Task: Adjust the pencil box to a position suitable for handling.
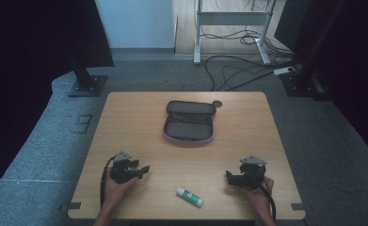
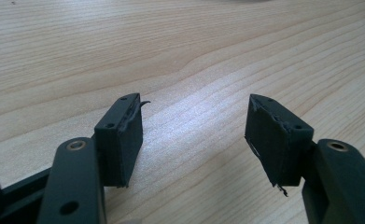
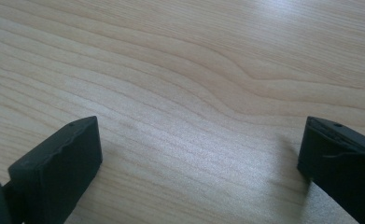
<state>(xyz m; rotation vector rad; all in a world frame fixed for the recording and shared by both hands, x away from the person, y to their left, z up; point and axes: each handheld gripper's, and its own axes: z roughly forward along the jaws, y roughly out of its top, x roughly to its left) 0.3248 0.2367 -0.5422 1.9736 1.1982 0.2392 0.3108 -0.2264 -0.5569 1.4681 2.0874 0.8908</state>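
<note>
A grey zip pouch [image 1: 189, 122] lies unzipped and spread flat at the middle of the wooden table [image 1: 139, 141], toward the far side. A white glue stick with a green label [image 1: 189, 197] lies near the front edge, between the two hands. My left gripper [image 1: 144, 170] rests on the table at front left, open, its jaws wide apart over bare wood [image 2: 194, 126]. My right gripper [image 1: 228, 177] rests at front right, also open with nothing between its jaws [image 3: 199, 154]. Both point inward toward the glue stick.
A small dark round disc [image 1: 217, 103] sits beside the pouch's far right corner. Beyond the table stand black stand bases [image 1: 87, 84], a white desk frame [image 1: 228, 28] and loose cables on the floor [image 1: 238, 70].
</note>
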